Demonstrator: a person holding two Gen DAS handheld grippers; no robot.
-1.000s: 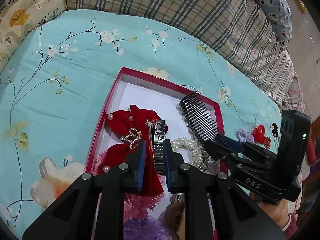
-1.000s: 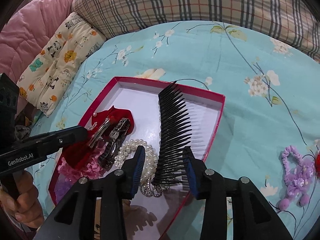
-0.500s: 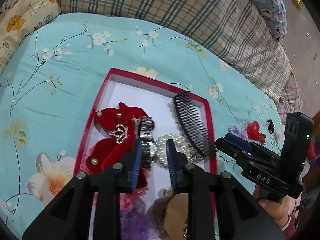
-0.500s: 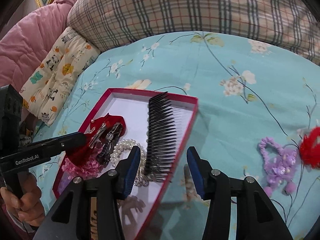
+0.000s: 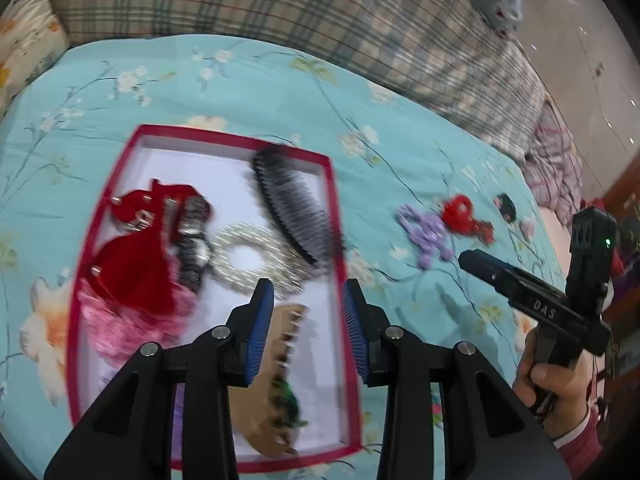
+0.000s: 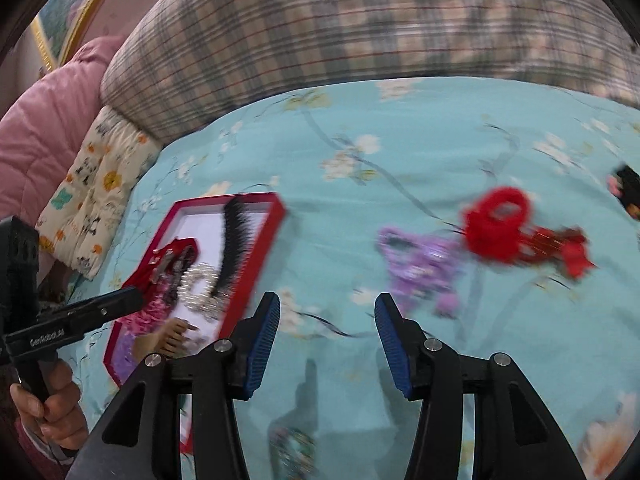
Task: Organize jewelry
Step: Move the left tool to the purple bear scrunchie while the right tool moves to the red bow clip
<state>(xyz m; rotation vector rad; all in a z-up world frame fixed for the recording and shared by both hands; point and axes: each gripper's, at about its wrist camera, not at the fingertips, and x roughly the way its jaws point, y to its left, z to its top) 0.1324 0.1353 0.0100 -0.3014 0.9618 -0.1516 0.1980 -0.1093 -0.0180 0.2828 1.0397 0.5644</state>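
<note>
A red-rimmed box (image 5: 334, 220) lies on the turquoise bedspread. It holds a red bow (image 5: 136, 256), a watch (image 5: 192, 240), a pearl bracelet (image 5: 224, 264), a black comb (image 5: 296, 208) and a wooden comb (image 5: 272, 380). My left gripper (image 5: 308, 320) hovers over the box's near right part. Its jaws are opening and nothing is between them. My right gripper (image 6: 326, 332) is open and empty above bare bedspread to the right of the box (image 6: 276, 216). Just beyond it lie a purple scrunchie (image 6: 420, 264) and a red hair tie (image 6: 500, 228).
A pink scrunchie (image 5: 120, 320) fills the box's near left corner. A small black hair piece (image 6: 628, 188) lies at the far right. A plaid bolster (image 6: 360, 40) and a printed cushion (image 6: 96, 184) border the bed. A person's hand (image 5: 560, 384) holds the right gripper's handle.
The black comb that stood between my right jaws now lies in the box. Both grippers have swung right, the right one onto the bedspread. The left jaws have spread apart.
</note>
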